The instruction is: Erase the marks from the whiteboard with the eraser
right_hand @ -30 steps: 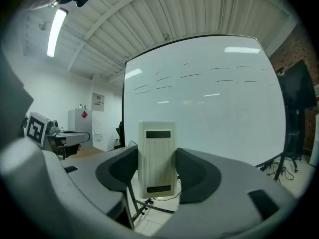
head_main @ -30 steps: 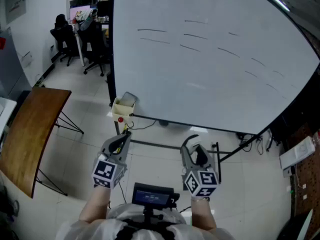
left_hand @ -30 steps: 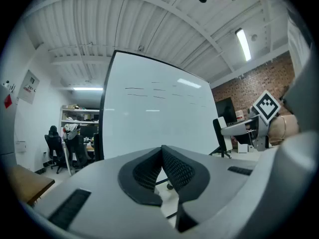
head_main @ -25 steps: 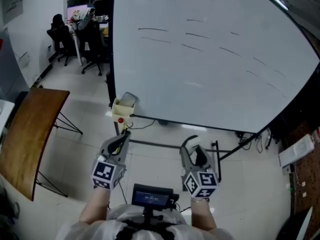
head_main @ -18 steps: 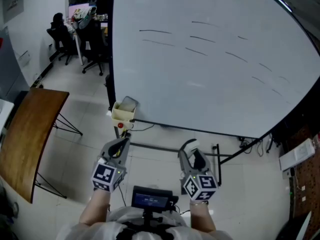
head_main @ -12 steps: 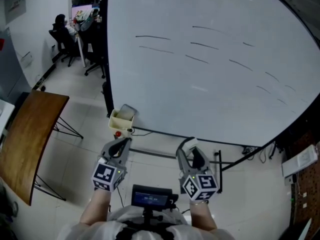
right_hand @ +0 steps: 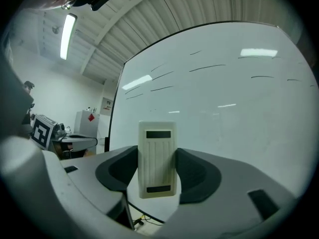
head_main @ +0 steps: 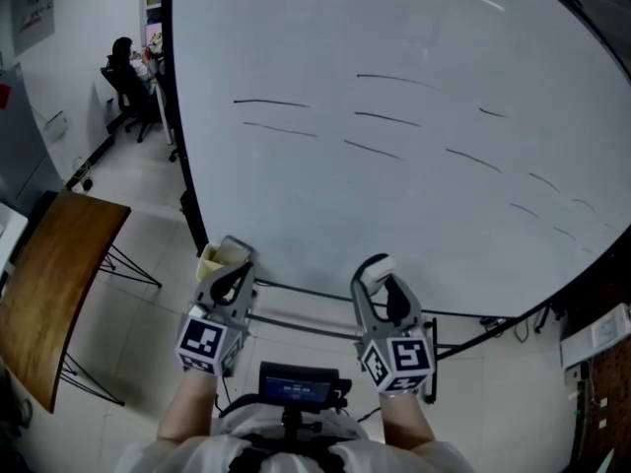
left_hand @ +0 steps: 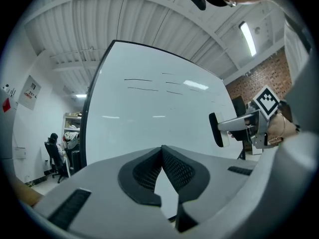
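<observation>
Clamped between the jaws of the right gripper (right_hand: 158,159) is the cream eraser (head_main: 373,268), gripped by its long sides and held upright, its ribbed back turned to the camera in the right gripper view. The jaws of the left gripper (left_hand: 162,153) are pressed together at their tips, and nothing is held between them. Both grippers are seen at the lower middle of the head view, low before the whiteboard (head_main: 414,195). The marks (head_main: 271,102), short dark strokes, are spread in rows across the upper half of that frame, from upper left towards the right edge. No contact between eraser and board can be made out. The step in hand is judged to be the raising of the eraser to the marks. It would be done best if the felt face were laid flat, even pressure were applied, and each stroke were followed along its length with overlapping passes.
</observation>
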The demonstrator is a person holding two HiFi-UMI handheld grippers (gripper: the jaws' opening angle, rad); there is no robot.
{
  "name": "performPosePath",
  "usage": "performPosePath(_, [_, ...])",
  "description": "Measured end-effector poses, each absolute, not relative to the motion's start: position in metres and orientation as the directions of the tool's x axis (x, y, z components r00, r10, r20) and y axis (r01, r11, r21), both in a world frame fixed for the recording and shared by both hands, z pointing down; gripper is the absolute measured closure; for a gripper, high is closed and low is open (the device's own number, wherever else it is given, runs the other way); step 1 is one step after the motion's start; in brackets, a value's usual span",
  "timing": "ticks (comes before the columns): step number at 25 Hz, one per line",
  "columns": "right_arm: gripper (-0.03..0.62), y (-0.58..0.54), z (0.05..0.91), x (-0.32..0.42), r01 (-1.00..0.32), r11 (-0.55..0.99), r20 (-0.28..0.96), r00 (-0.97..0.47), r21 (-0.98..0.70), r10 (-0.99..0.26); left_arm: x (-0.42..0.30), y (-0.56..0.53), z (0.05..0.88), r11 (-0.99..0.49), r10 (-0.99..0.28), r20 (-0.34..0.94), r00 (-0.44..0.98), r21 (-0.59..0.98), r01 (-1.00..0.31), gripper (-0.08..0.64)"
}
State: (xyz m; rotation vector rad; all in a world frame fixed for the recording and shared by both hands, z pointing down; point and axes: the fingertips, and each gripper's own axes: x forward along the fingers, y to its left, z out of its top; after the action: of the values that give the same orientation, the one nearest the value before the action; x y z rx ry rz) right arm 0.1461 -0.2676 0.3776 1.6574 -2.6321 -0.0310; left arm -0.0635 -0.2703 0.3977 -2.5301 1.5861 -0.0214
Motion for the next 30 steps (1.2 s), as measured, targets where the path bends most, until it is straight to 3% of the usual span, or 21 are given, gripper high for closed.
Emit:
performPosePath(9, [0.348, -0.291, 0.348, 0.126, -0.905, 0.418, -0.037, -0.422, 0.072, -0.906, -0.056, -0.291, 0.381, -0.489, -0.861, -0.076, 0.503, -0.145, -0.860, 0.554])
performPosePath(20, [0.348, -0.323, 0.258, 0.076, -0.948, 0.225, -0.140, -0.260, 0.225, -0.955, -0.068, -0.315, 0.380, -0.577, -0.799, -0.043, 0.599, -0.225, -0.785, 0.554])
performPosePath(30, [0.350, -0.348, 0.201, 0.042, -0.930, 0.122, -0.182, -0.194, 0.345, -0.964, -0.084, -0.315, 0.383, -0.604, -0.779, -0.065, 0.624, -0.190, -0.774, 0.554])
